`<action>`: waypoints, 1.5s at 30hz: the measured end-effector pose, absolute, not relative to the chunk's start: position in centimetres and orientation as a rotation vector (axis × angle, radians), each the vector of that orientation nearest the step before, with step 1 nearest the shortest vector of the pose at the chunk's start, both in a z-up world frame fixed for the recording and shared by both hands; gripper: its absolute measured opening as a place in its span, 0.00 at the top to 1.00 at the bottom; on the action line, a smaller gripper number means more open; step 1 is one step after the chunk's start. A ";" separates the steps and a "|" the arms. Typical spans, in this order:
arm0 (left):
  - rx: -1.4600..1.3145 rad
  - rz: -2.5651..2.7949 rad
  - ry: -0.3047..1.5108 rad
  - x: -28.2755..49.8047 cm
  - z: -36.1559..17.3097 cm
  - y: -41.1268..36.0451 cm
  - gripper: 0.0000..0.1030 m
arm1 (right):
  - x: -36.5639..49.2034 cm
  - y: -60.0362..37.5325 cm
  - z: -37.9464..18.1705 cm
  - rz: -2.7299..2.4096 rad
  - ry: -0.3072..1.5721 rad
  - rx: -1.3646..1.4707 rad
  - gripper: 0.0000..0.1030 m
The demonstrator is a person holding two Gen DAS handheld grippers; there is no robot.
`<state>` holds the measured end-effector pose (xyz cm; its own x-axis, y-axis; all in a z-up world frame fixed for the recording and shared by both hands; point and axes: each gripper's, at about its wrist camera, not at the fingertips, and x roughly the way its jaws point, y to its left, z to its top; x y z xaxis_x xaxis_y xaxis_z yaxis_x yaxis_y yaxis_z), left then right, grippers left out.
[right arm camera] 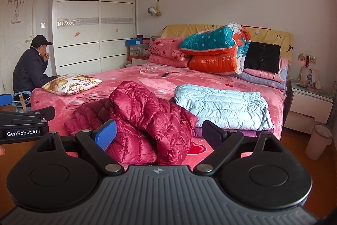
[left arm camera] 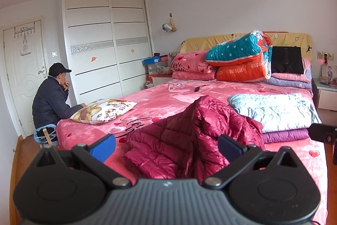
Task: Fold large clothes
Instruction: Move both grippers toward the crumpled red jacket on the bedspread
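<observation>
A crumpled dark-red puffer jacket [left arm camera: 189,136] [right arm camera: 145,119] lies in a heap at the foot of the pink bed [left arm camera: 160,100] [right arm camera: 126,77]. My left gripper [left arm camera: 166,146] hovers just short of it, open, with nothing between its blue pads. My right gripper [right arm camera: 160,133] is also open and empty, a little back from the jacket's near edge. To the right of the jacket, a folded light-blue puffer garment [left arm camera: 273,111] [right arm camera: 223,107] rests on a folded purple one [left arm camera: 284,134]. The left gripper's body [right arm camera: 23,121] shows at the left of the right wrist view.
A floral pillow [left arm camera: 103,111] [right arm camera: 71,83] lies at the bed's left edge, where a person in a dark jacket [left arm camera: 52,96] [right arm camera: 31,69] sits. Stacked quilts [left arm camera: 238,60] [right arm camera: 214,50] fill the head end. A nightstand [right arm camera: 309,104] and a bin [right arm camera: 318,140] stand at the right.
</observation>
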<state>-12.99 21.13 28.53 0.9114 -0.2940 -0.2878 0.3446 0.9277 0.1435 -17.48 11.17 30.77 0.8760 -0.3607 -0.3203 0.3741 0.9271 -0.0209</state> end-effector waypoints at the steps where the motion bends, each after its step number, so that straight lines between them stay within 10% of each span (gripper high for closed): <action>1: 0.197 -0.334 0.268 -13.0 28.4 21.0 0.00 | -17.5 11.2 30.7 -0.388 0.325 0.040 0.00; 45: 0.118 -0.429 0.412 -7.9 17.8 21.0 0.00 | -15.1 3.8 17.5 -0.451 0.405 0.138 0.00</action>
<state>-7.93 21.03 17.80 0.8284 -0.3794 -0.4121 0.4266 0.9041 0.0252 -15.11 3.80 17.53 0.8222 -0.3957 -0.4091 0.4498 0.8922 0.0409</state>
